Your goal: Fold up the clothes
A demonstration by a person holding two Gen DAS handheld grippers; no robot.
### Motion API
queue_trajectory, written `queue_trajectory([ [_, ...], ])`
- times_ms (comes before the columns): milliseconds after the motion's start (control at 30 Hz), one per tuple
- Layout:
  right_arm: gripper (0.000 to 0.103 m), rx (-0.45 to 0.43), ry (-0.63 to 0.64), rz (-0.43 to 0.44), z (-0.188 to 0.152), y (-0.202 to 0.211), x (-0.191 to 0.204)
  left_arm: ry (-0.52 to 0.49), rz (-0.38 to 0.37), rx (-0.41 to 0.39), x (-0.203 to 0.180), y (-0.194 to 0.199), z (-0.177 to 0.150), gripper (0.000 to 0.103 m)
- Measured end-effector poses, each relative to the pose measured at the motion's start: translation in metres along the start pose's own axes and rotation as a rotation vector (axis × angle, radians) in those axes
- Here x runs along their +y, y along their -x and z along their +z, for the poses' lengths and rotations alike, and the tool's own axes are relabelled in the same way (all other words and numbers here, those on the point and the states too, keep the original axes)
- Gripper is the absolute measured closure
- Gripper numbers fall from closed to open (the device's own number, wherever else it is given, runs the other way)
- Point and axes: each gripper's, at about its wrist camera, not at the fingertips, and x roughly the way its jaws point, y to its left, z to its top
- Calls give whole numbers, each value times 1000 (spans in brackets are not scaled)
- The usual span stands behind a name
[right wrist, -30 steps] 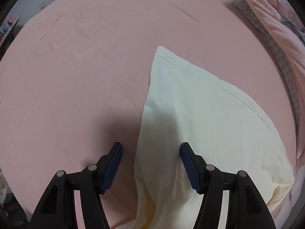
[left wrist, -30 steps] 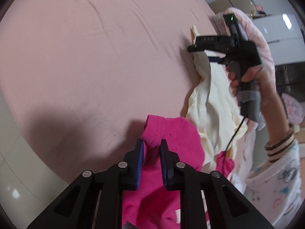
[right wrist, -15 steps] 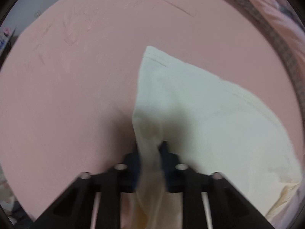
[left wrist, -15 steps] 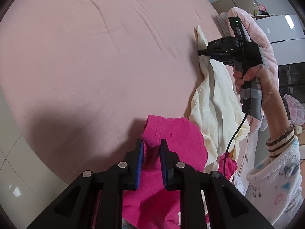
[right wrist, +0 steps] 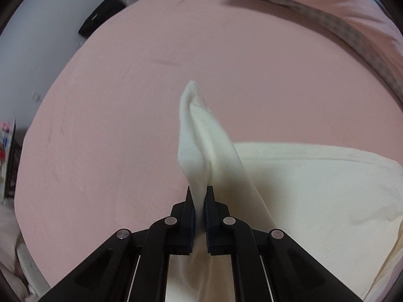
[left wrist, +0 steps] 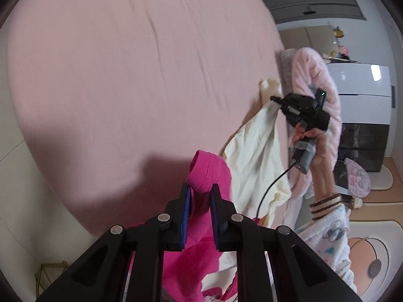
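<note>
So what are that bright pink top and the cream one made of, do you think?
Pink top: likely a cotton knit, matte, with a ribbed, stitched hem at the edge. Cream garment: soft, thin, matte cloth, probably cotton jersey; it drapes limply and shows a sewn hem. The exact fibre cannot be told.

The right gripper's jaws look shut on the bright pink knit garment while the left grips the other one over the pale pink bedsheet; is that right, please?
Not quite: the right gripper is shut on the cream fabric garment, as the right wrist view shows. The bright pink knit garment is in the left gripper, over the pale pink bedsheet.
</note>
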Motion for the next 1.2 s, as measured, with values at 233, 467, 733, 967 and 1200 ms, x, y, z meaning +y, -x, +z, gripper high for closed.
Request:
queue_trajectory([
  [233, 99, -72, -55, 8, 10, 25, 0, 30, -39, -27, 14, 11, 5, 91],
  [467, 99, -100, -34, 26, 23, 29, -6, 27, -14, -49, 23, 21, 1, 91],
  [733, 99, -89, -29, 59, 57, -11, -11, 4, 114, -181, 36, 61, 11, 98],
  [967, 67, -13, -25, 135, 54, -24, -9, -48, 8, -232, 29, 85, 6, 98],
  [1200, 30, -72, 84, 194, 51, 24, -5, -31, -41, -216, 11, 61, 7, 73],
])
